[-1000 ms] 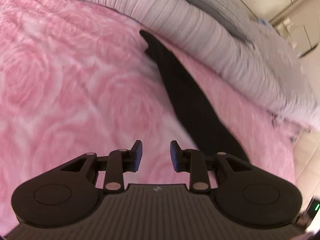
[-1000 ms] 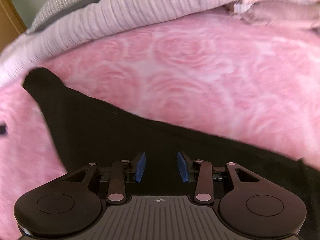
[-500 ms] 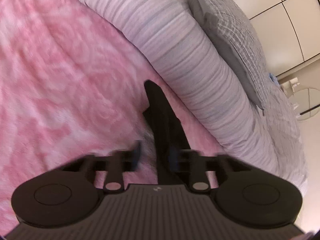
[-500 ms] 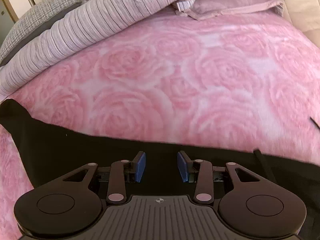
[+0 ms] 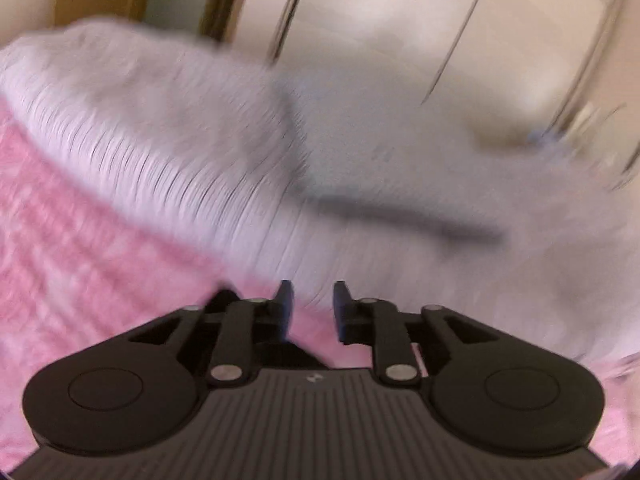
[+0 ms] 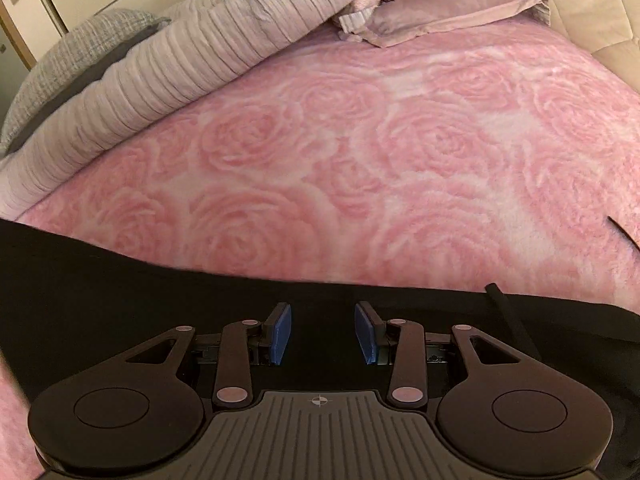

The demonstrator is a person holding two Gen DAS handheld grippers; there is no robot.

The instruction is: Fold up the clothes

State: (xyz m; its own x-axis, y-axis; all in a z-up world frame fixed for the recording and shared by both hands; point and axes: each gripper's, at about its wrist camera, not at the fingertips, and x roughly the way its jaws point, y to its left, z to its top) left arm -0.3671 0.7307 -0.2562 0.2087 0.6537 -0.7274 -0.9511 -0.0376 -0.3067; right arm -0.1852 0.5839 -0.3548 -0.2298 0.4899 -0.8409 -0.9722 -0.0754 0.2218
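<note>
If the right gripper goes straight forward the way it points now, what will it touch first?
Most likely the black garment: the right gripper, jaws open and empty, points down at the cloth spread on the pink blanket. The gap between them is unclear.

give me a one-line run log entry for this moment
task: fold clothes | left gripper: jaws just reopened, empty, view blurred | right gripper: open over black garment | surface: pink rose blanket

Rose-patterned pink blanket (image 6: 360, 152), striped duvet (image 6: 192, 56), pillow (image 6: 448, 4)

Black garment (image 6: 120, 300), plain and dark, spread flat across the pink rose blanket (image 6: 360, 160), from 9 to 3 o'clock; thin strap (image 6: 512, 320) at 4 o'clock.
</note>
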